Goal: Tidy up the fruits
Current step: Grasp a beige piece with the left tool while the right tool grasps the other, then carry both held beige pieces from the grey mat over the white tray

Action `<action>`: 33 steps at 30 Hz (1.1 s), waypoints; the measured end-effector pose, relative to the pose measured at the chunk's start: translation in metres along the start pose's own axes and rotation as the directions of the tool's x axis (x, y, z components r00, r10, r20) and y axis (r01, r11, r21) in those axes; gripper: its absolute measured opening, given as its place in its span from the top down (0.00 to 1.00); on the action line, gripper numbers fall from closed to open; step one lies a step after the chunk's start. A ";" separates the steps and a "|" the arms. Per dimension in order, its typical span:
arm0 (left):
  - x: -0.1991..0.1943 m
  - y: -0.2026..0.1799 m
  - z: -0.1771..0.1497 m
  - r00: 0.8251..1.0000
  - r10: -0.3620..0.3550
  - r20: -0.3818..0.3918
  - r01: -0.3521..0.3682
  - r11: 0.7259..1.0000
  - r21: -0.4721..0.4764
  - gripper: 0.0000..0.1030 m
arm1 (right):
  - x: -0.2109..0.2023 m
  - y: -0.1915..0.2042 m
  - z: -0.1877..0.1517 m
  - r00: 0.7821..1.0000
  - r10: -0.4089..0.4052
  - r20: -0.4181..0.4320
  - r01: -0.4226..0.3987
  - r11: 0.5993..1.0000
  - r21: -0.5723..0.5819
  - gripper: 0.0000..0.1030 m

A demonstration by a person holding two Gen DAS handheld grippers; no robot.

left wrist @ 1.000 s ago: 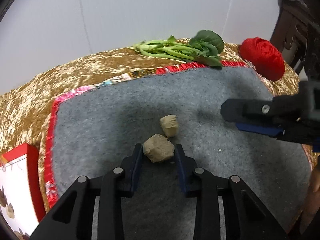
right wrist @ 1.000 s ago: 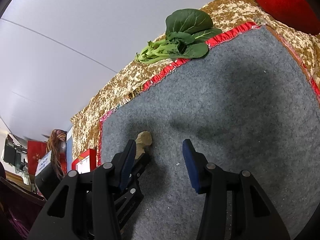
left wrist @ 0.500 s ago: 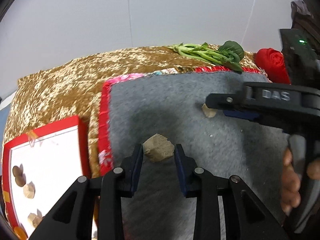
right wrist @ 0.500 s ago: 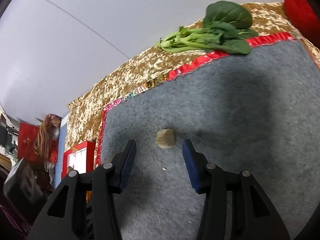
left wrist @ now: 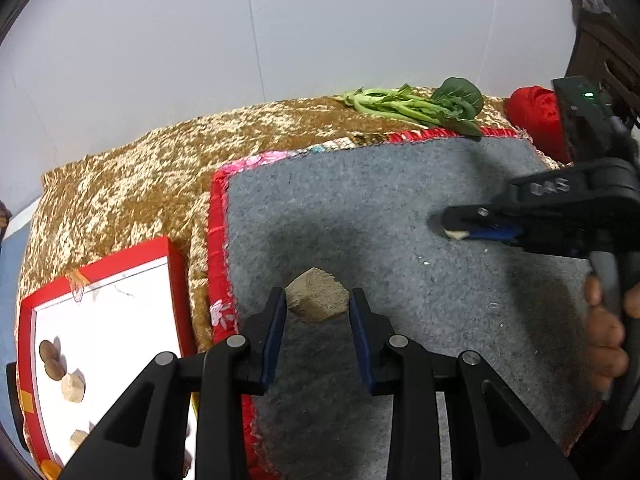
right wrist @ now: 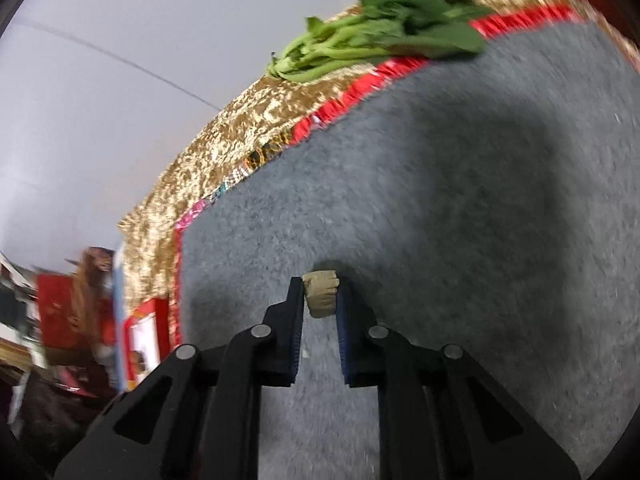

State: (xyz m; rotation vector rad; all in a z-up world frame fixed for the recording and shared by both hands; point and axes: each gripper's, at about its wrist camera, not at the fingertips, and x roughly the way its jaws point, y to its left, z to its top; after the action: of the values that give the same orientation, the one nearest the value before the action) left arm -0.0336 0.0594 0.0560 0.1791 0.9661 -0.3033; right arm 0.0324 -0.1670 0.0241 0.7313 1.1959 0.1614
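Note:
My left gripper (left wrist: 317,304) is shut on a tan, blocky fruit piece (left wrist: 318,294) and holds it above the left edge of the grey mat (left wrist: 360,216). My right gripper (right wrist: 320,294) is shut on a smaller tan piece (right wrist: 321,293) on the mat; in the left wrist view the right gripper (left wrist: 460,227) shows at the right, the piece (left wrist: 456,234) peeking out at its tip. A red-rimmed white tray (left wrist: 108,312) at the lower left holds several brown and tan pieces (left wrist: 73,387).
Leafy greens (left wrist: 420,106) lie on the gold cloth (left wrist: 140,168) behind the mat, also in the right wrist view (right wrist: 380,36). A red fabric bundle (left wrist: 538,118) sits at the far right corner. A white wall stands behind. Dark furniture is at the right.
My right gripper moved forward and shut on the small tan piece. My left gripper carried its piece further left, toward the tray.

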 end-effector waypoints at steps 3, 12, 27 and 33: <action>0.000 -0.006 0.002 1.000 0.000 0.004 0.000 1.000 0.015 0.69 | -0.016 -0.001 -0.005 0.999 0.020 -0.027 -0.020 1.000 -0.019 0.84; 0.007 -0.029 0.012 0.997 0.068 0.032 -0.069 0.996 0.054 0.69 | -0.047 -0.017 -0.034 0.998 -0.013 -0.069 0.008 0.997 -0.074 0.84; -0.009 -0.041 0.015 0.978 0.151 0.144 -0.165 0.982 0.092 0.69 | -0.045 -0.013 -0.031 0.998 -0.051 -0.042 0.046 0.992 -0.122 0.84; -0.023 -0.033 0.014 0.970 0.164 0.177 -0.180 0.981 0.076 0.69 | -0.038 -0.004 -0.035 0.996 -0.074 -0.041 0.067 0.986 -0.152 0.84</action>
State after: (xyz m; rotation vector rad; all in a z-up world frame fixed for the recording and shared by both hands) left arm -0.0458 0.0286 0.0826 0.3146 0.7619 -0.2000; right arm -0.0141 -0.1736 0.0454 0.5544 1.2381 0.2084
